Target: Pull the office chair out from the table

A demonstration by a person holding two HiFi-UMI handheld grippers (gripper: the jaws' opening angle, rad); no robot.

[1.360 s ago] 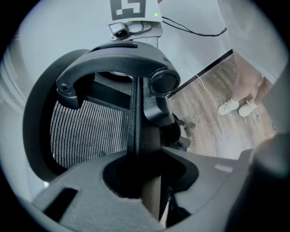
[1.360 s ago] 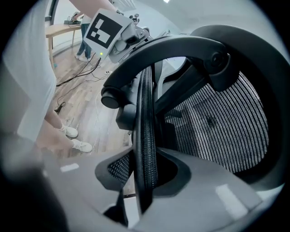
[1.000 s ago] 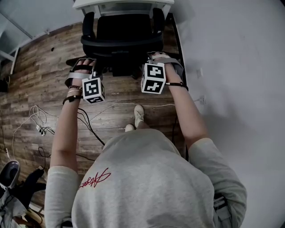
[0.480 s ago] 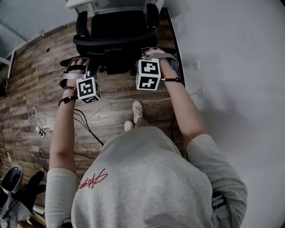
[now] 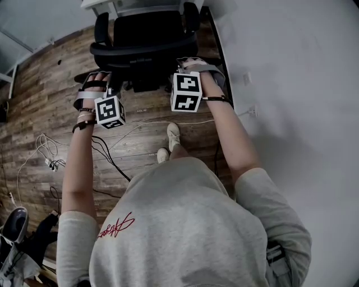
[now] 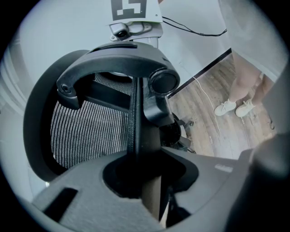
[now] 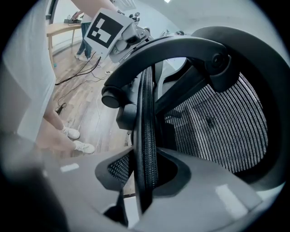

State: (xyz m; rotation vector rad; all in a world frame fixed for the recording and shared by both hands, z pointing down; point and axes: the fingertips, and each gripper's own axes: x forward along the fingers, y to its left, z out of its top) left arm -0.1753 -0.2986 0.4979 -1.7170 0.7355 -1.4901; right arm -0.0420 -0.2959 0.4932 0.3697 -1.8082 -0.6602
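Though a line of red handwritten script (image 5: 118,226) runs across the back of the person's grey shirt (image 5: 179,224), it is too small and slanted to read. The only other print is the black-and-white square marker on each gripper's cube (image 5: 110,111) — patterns, with no letters.

The office chair (image 5: 147,39) is black all over. It has a wide backrest of fine ribbed mesh (image 6: 86,131) in a smooth curved frame, a bowed bar across its back, and two padded armrests. It stands on the dark wood-plank floor (image 5: 39,95) at the top of the head view, just beside the white wall (image 5: 291,84) on its right. Its seat points toward the white table (image 5: 112,4), with the front of the seat at the table's edge. The backrest faces the person.

The left gripper (image 6: 147,176) is closed narrowly on the left side edge of the backrest, and the black frame runs straight up between its jaws. The right gripper (image 7: 144,174) is clamped the same way on the right side edge, with the mesh-wrapped rim pinched between its jaws. Both arms reach forward, one hand on each side of the chair back.

Loose cables (image 5: 106,151) trail over the floor near the person's pale shoes (image 5: 174,134).
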